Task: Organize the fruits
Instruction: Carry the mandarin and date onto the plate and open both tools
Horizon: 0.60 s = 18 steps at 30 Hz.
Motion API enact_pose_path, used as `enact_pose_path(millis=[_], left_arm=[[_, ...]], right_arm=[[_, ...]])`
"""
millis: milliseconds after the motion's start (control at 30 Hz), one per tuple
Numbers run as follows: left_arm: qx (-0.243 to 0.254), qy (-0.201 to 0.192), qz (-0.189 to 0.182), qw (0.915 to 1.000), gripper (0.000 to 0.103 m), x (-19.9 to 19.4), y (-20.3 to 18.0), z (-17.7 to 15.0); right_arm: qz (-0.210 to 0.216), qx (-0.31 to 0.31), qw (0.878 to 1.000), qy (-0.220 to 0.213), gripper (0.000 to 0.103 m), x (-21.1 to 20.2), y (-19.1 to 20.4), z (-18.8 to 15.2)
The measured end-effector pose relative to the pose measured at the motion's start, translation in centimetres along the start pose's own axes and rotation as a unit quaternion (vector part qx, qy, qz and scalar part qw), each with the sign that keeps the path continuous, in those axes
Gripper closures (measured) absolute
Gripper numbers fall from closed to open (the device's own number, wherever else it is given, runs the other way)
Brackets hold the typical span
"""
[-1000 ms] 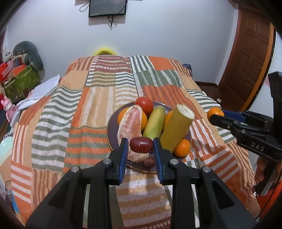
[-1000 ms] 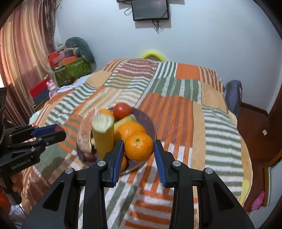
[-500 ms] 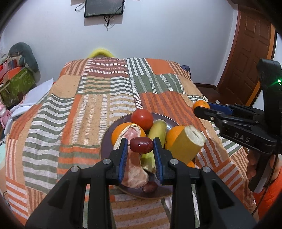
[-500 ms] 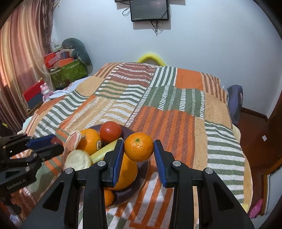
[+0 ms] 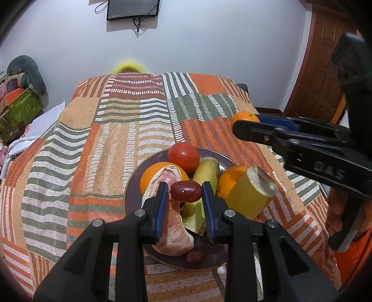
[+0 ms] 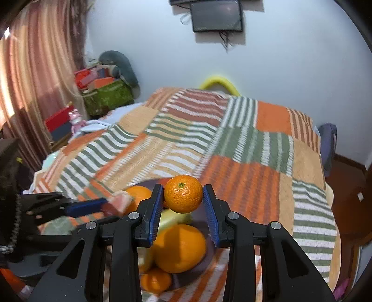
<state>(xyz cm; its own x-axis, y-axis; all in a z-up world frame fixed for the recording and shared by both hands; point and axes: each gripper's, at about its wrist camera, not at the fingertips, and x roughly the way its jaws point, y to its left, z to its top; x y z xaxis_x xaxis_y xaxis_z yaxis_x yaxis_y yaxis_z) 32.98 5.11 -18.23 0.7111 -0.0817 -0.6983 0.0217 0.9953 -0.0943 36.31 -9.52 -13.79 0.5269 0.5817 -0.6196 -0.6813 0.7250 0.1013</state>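
My left gripper [image 5: 185, 192] is shut on a small dark red date [image 5: 186, 191], held above a dark plate [image 5: 130, 192] on the bed. The plate holds a tomato [image 5: 183, 156], oranges [image 5: 151, 176], a green-yellow banana [image 5: 205, 172], a peeled pomelo segment [image 5: 173, 223], a yellow cut cane piece [image 5: 251, 197] and another date [image 5: 196, 254]. My right gripper [image 6: 183, 197] is shut on a small mandarin [image 6: 183, 194], held above the plate's far right side; it also shows in the left wrist view [image 5: 244, 117].
The plate sits on a striped patchwork bedspread [image 5: 116, 130]. A wooden door [image 5: 325, 69] is at the right, a wall screen [image 5: 132, 9] at the back, boxes and bags [image 6: 104, 93] and a curtain [image 6: 34, 69] at the left.
Both grippers have risen and moved forward over the plate with their fruits still held. The right gripper moved further beyond the plate.
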Motion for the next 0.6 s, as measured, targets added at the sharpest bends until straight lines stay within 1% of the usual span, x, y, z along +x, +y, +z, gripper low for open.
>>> enact_pose_path(millis=[67,133,167,300,367,400,433,600], left_arm=[[-0.004,0.003,-0.003,1.0000,0.071,0.0,0.1,0.1],[-0.011,0.009,-0.008,0.9999,0.056,-0.1,0.3,0.1],[-0.014,0.008,-0.006,0.9998,0.055,-0.1,0.4,0.1],[-0.012,0.000,0.004,0.9999,0.054,-0.5,0.5,-0.1],[-0.010,-0.002,0.008,0.9999,0.054,-0.8,0.6,-0.2],[-0.009,-0.002,0.010,0.9999,0.054,-0.9,0.7,-0.2],[-0.009,-0.003,0.011,0.9999,0.054,-1.0,0.7,-0.3],[-0.016,-0.008,0.015,0.9997,0.054,-1.8,1.0,-0.3]], right_arm=[[0.011,-0.007,1.000,-0.004,0.071,-0.4,0.9,0.1],[0.011,-0.015,1.000,-0.002,0.071,-0.2,1.5,0.1],[0.008,-0.017,1.000,0.000,0.071,0.0,1.7,0.0],[0.008,-0.014,1.000,0.016,0.071,0.9,1.7,0.0],[0.013,-0.005,1.000,0.020,0.065,1.0,1.4,0.1],[0.015,-0.001,1.000,0.018,0.058,0.9,1.3,0.1],[0.014,0.003,1.000,0.012,0.054,0.7,1.2,0.2],[0.008,0.000,1.000,-0.005,0.054,-0.8,1.6,0.5]])
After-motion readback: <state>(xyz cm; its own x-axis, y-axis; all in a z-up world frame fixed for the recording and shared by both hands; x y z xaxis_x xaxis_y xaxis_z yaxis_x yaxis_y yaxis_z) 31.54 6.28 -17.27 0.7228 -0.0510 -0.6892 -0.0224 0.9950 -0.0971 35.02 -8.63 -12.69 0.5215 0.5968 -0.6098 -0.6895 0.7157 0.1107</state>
